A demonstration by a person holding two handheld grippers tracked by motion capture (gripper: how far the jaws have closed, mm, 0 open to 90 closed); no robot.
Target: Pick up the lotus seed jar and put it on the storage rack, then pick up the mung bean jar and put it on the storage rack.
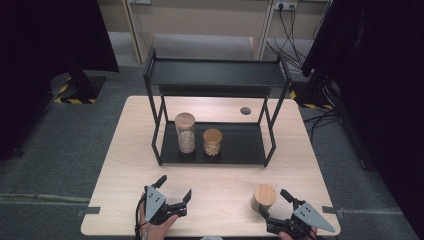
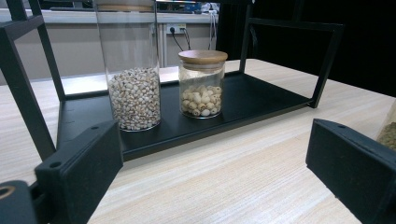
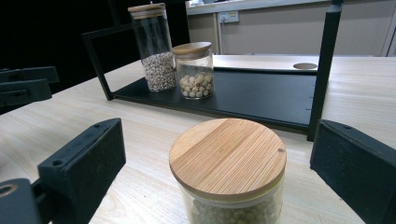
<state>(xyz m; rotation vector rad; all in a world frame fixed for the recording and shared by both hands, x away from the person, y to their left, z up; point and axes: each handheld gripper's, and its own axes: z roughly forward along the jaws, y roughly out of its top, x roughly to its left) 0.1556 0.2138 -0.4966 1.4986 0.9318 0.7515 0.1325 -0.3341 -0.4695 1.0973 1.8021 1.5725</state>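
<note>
The jar (image 3: 228, 175) nearest the right tongs (image 1: 280, 207) stands upright on the surface (image 1: 220, 195), in front of the rack (image 1: 215, 145) and apart from it. The right tongs are spread wide, 1 jaw on each side of the jar, not touching it. The left tongs (image 1: 175, 192) are also wide, holding nothing, over bare surface near the front edge.

The jar is short, with clear glass walls, a flat wooden lid (image 3: 228, 156) and small round beans inside. Judged from that, it is rigid, fairly heavy for its size, smooth and breakable. The glass will likely slip under a light pinch, and the lid may only sit in the mouth, so lifting by the lid risks pulling it off. The safer hold looks to be across the glass body just below the lid, jaws level and square to the wall, squeezed firmly but not hard. Keep it upright while moving.

2 more jars stand on the rack's lower shelf: a tall jar (image 1: 185, 132) and a short jar (image 1: 212, 142) just beside it, with open shelf to their right.
</note>
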